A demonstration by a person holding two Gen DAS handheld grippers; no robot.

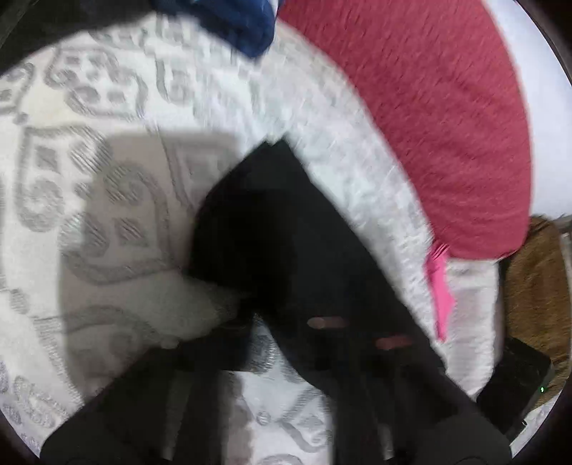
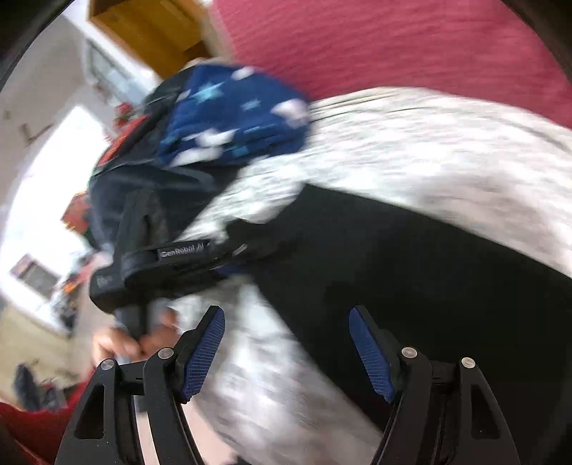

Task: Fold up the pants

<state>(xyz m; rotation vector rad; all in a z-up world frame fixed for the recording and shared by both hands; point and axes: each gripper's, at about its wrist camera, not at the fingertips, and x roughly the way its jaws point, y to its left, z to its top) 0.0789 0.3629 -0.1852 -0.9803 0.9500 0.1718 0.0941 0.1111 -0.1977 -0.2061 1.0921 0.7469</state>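
Setting: home bedroom. Evidence: white bedcover with grey woven pattern (image 1: 107,89) spread across the bed; crimson ribbed fabric (image 1: 429,107) along its far side; folded navy star-print garment (image 2: 236,118) on the cover; wooden cabinet (image 2: 150,32) far left; bright window (image 2: 46,200) left.

bare patterned bedspread (image 1: 107,200) open left of black pants (image 1: 271,229), red pillow (image 1: 429,118) blocks right side, starred blue cloth pile (image 2: 236,118) crowds the far edge

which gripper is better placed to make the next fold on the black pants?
Probably left. The left gripper appears to have the black pants draped over its fingers, though blur hides the jaws. The right gripper is open and holds nothing.
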